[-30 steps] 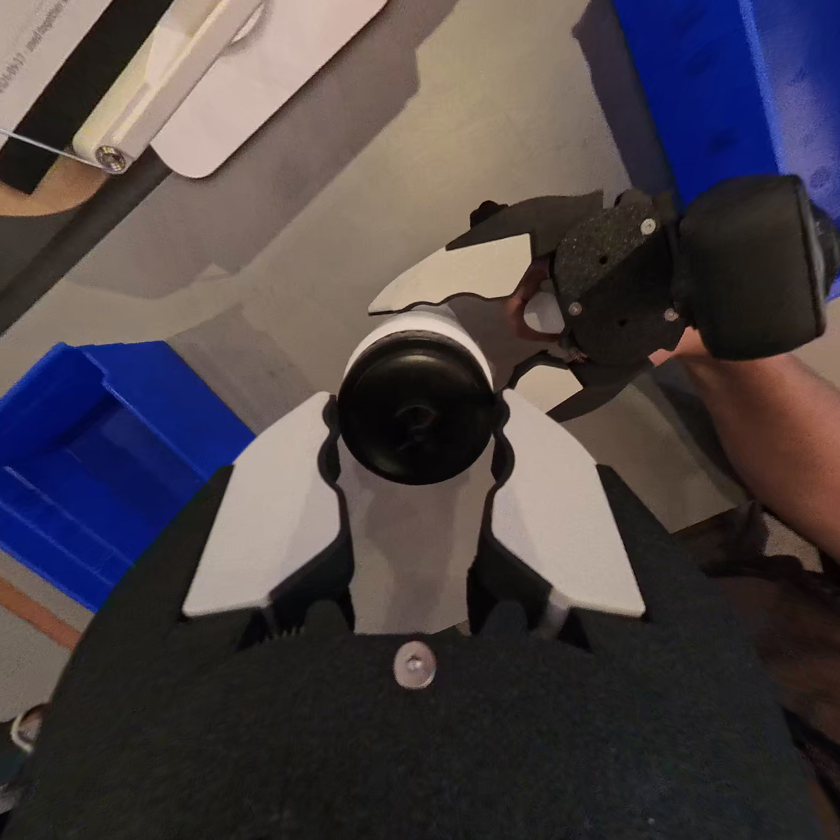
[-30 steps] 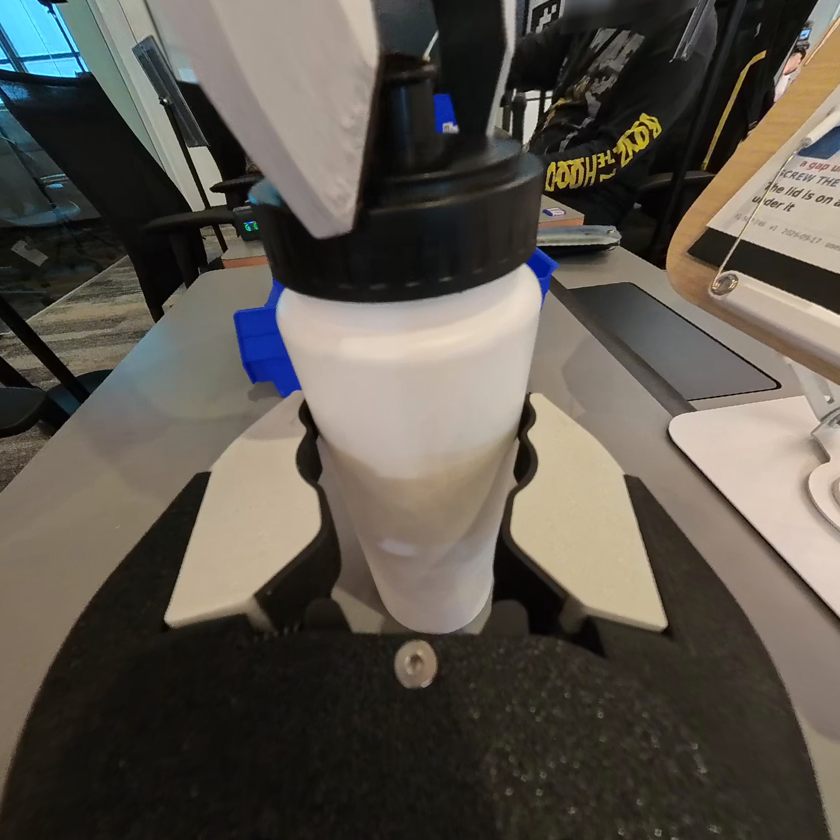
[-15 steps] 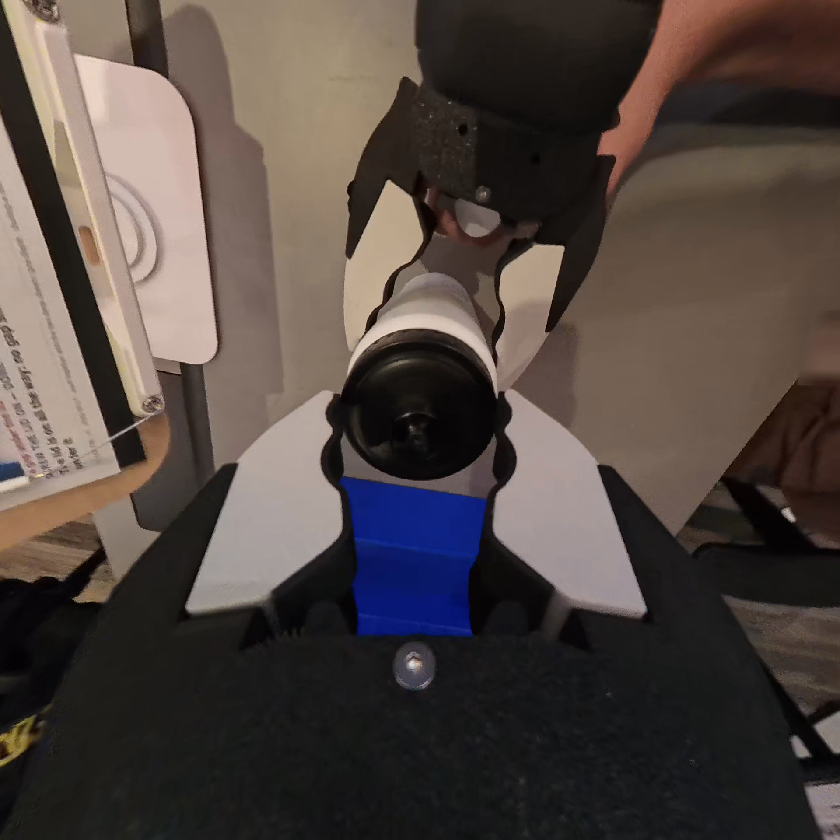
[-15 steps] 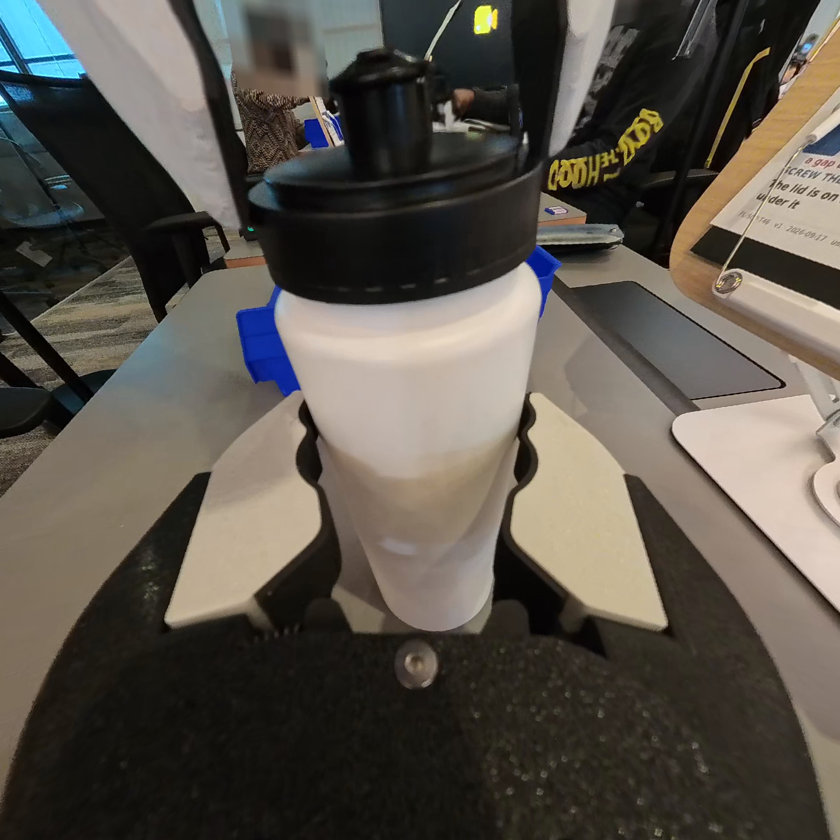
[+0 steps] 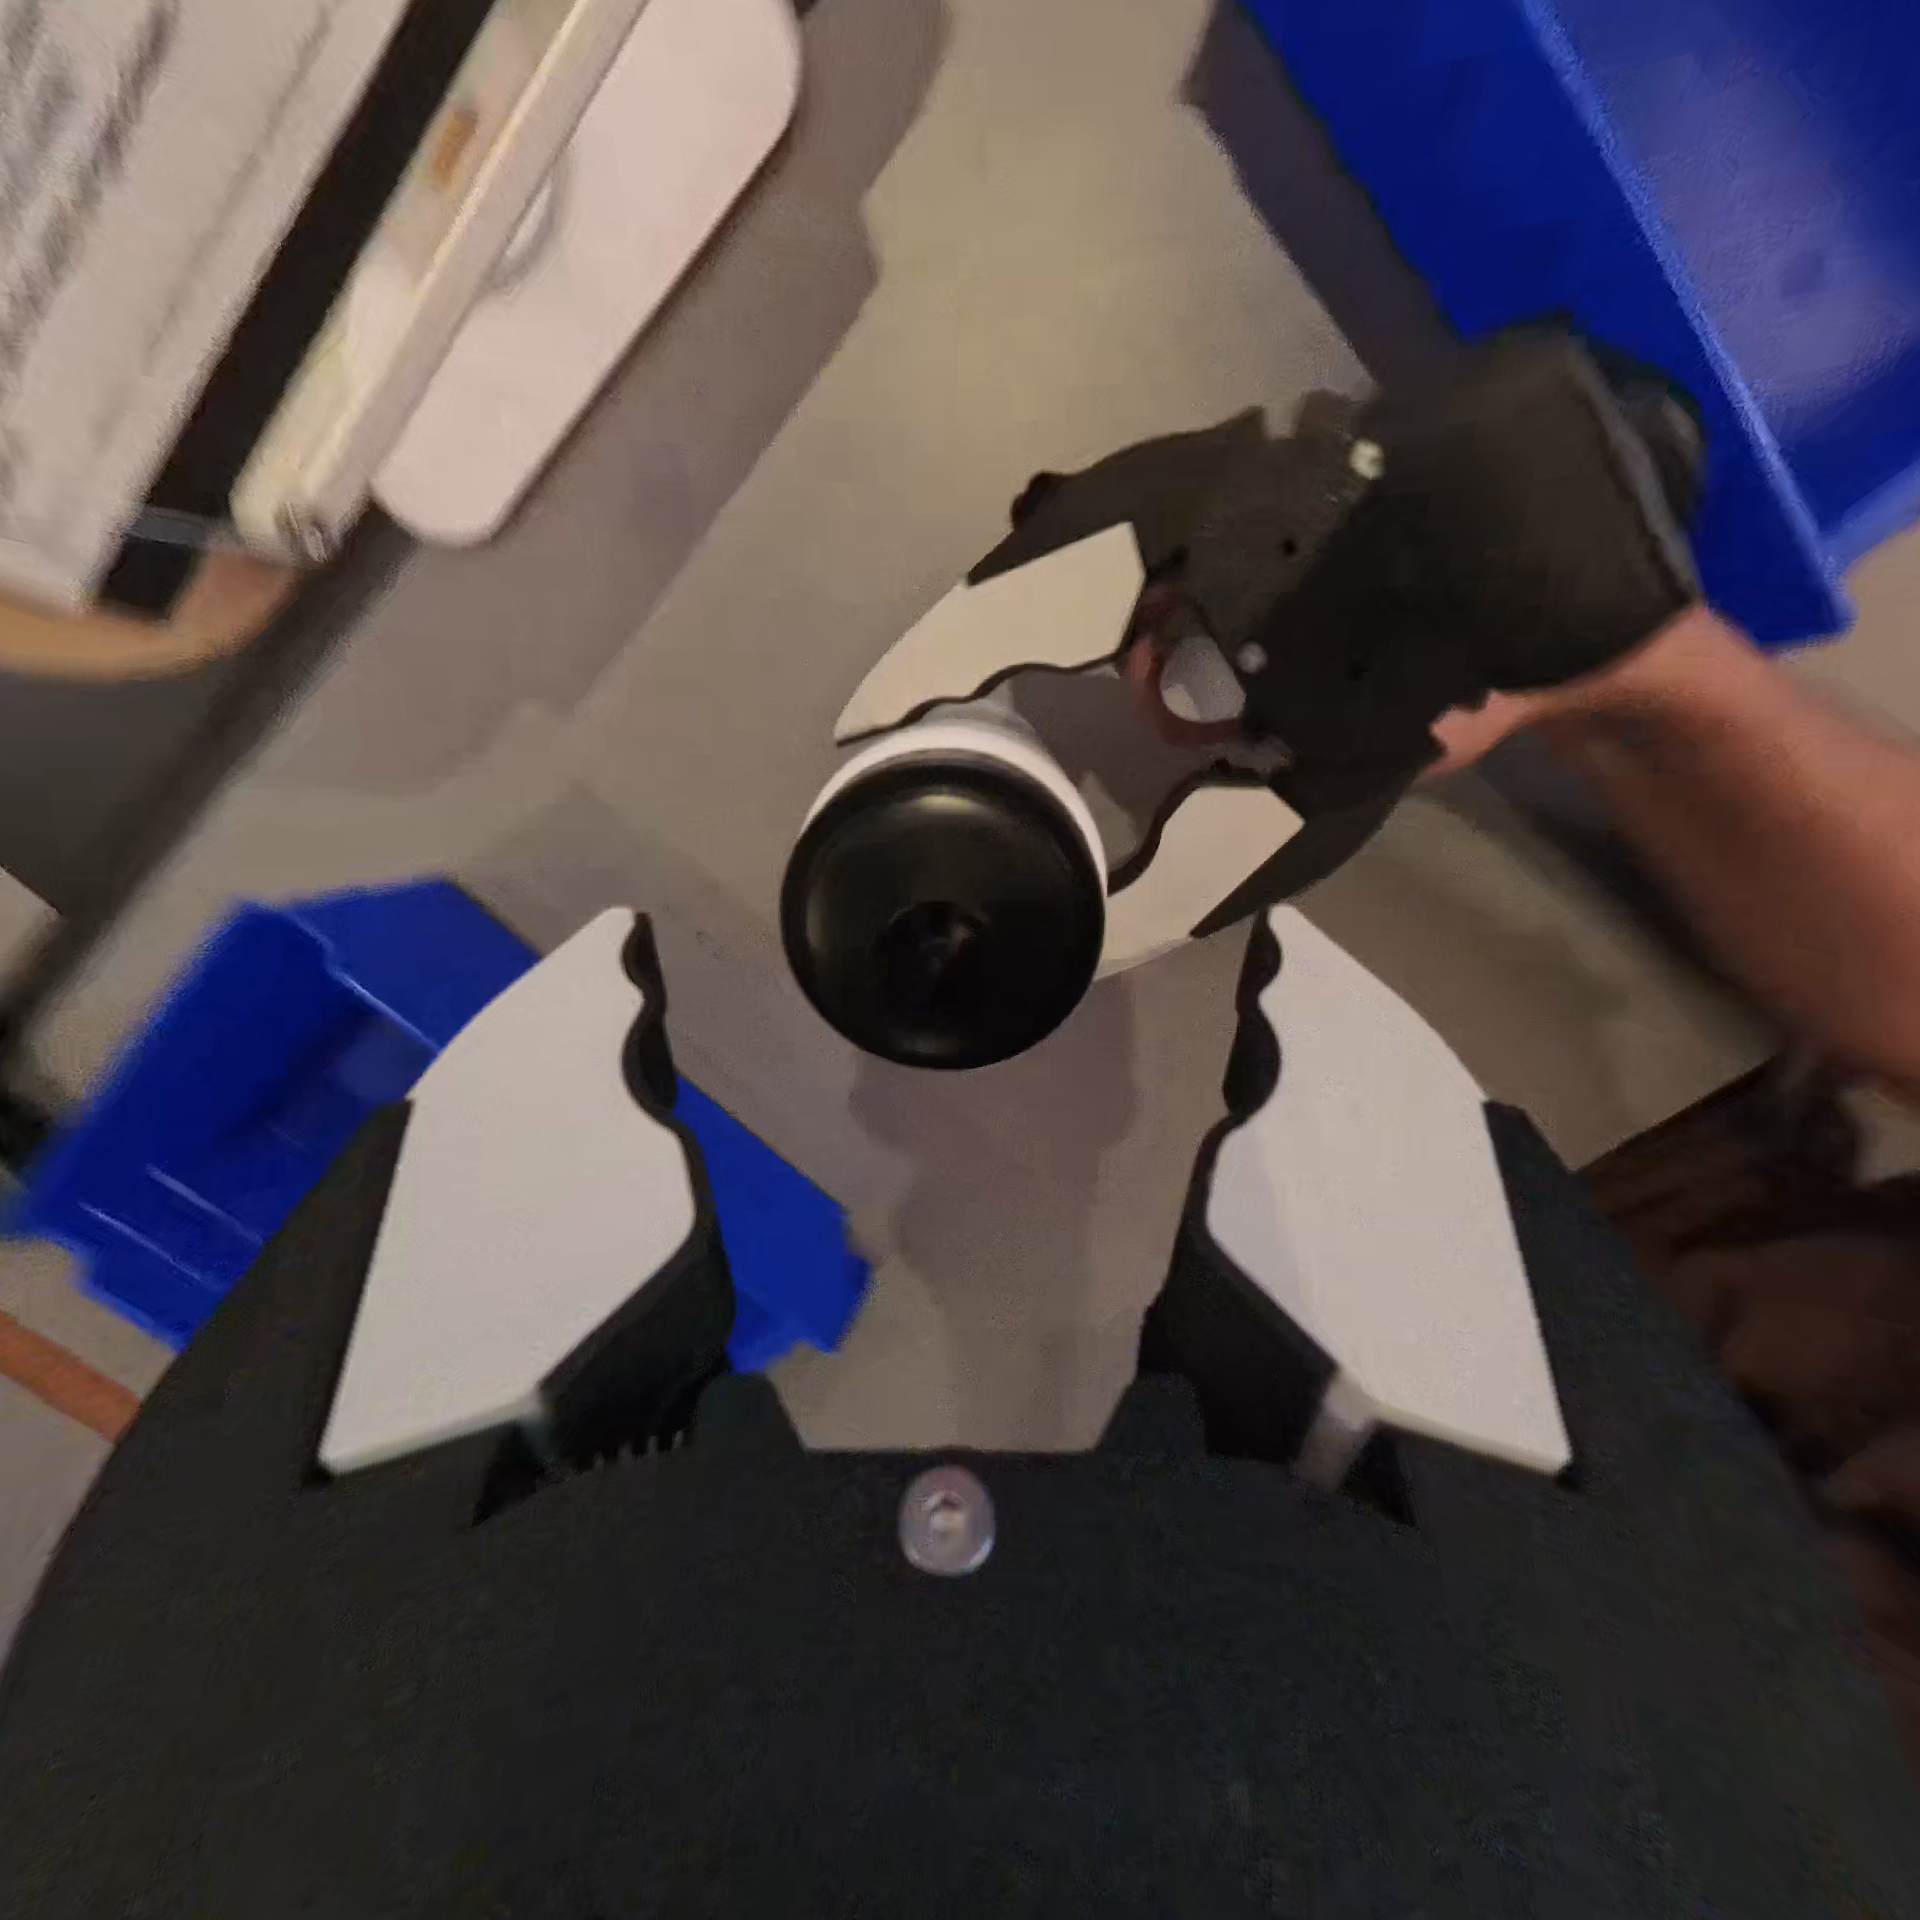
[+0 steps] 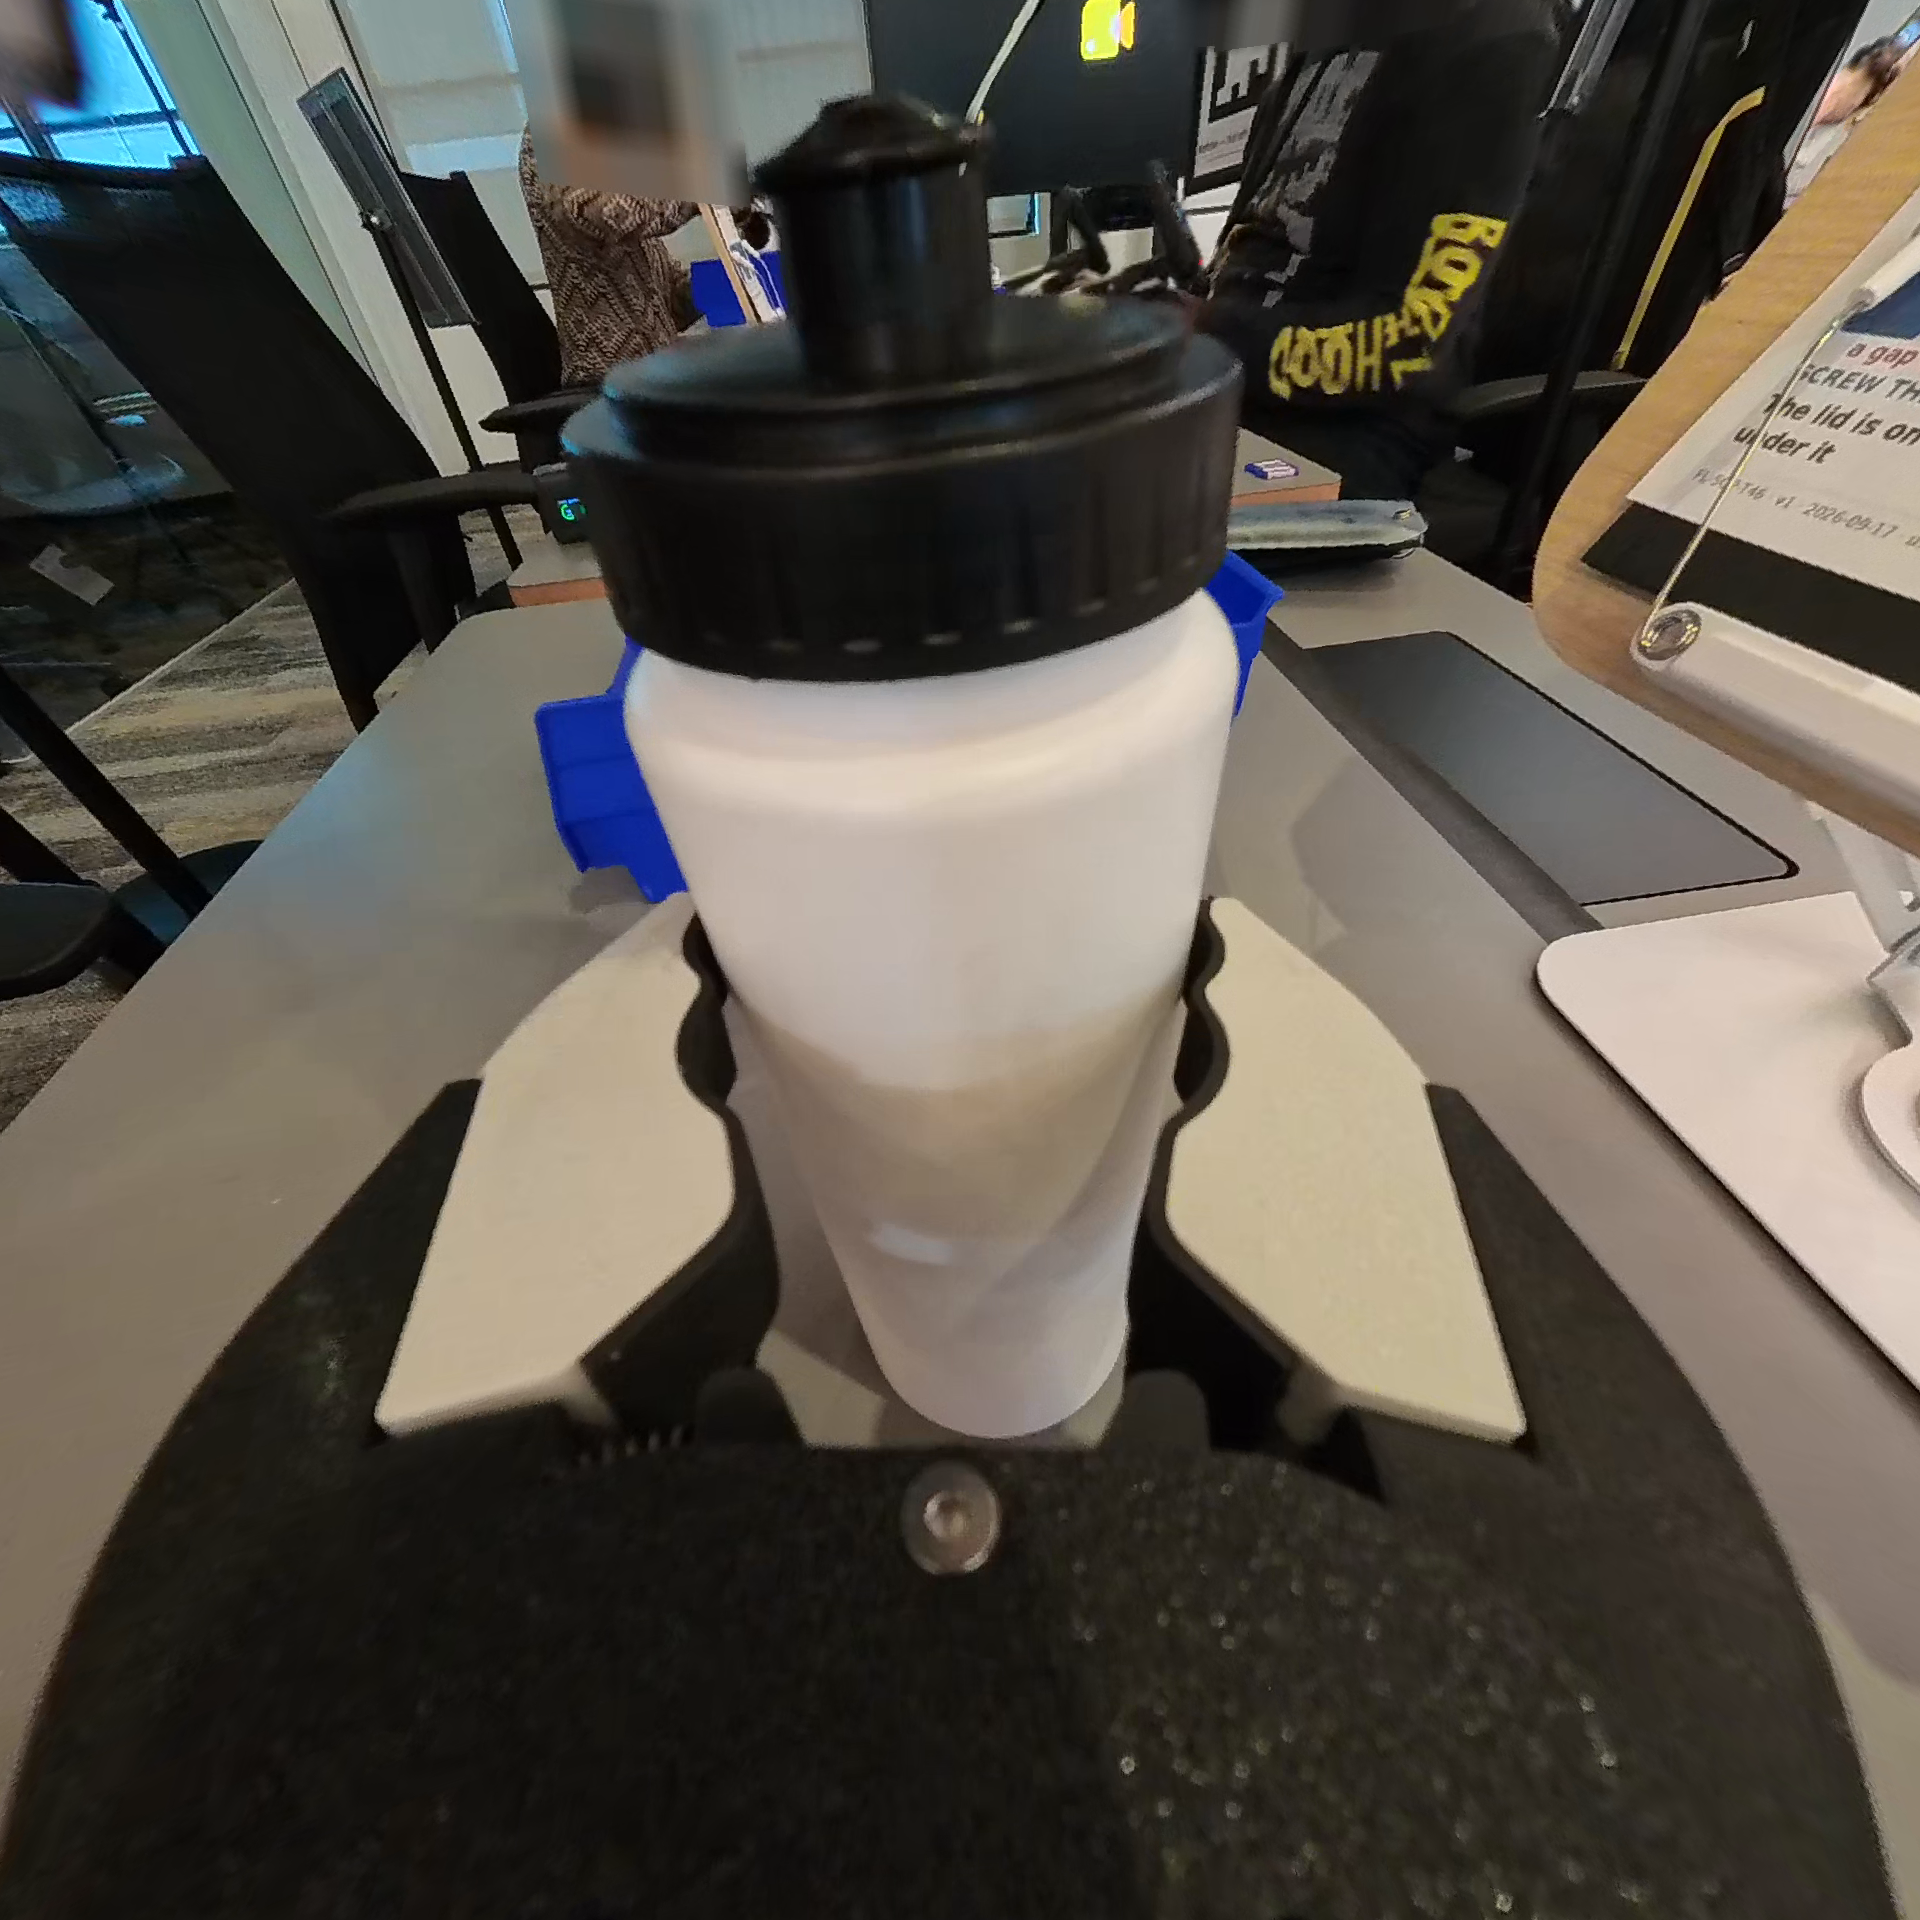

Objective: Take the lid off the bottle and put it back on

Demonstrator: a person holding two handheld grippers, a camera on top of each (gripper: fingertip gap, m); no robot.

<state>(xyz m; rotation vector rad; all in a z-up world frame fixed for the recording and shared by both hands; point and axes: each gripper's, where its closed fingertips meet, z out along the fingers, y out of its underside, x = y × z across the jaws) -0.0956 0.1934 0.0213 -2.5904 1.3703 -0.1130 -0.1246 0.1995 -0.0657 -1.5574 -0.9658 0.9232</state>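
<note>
A white bottle [image 6: 935, 935] with a black lid [image 6: 904, 520] stands upright on the grey table [image 6: 312, 935]. My right gripper [image 6: 951, 997] is shut on the bottle's body, both pads pressed against its sides. In the left wrist view I look down on the lid [image 5: 940, 925] from above. My left gripper [image 5: 951, 997] is open, its fingers [image 5: 582, 1049] spread wide with clear gaps to the lid on both sides. The right gripper [image 5: 1049, 769] also shows in that view, clamped around the bottle [image 5: 935, 743].
A blue bin [image 5: 239, 1091] lies at the left and another blue bin [image 5: 1662, 260] at the upper right. A clipboard on a white stand [image 6: 1766, 520] is at the right. People sit at desks behind the table. A forearm [image 5: 1662, 790] holds the right gripper.
My left gripper was shut on the lid and turning it; it has now let go, opened wide and swung back. The right gripper keeps its hold on the bottle.
</note>
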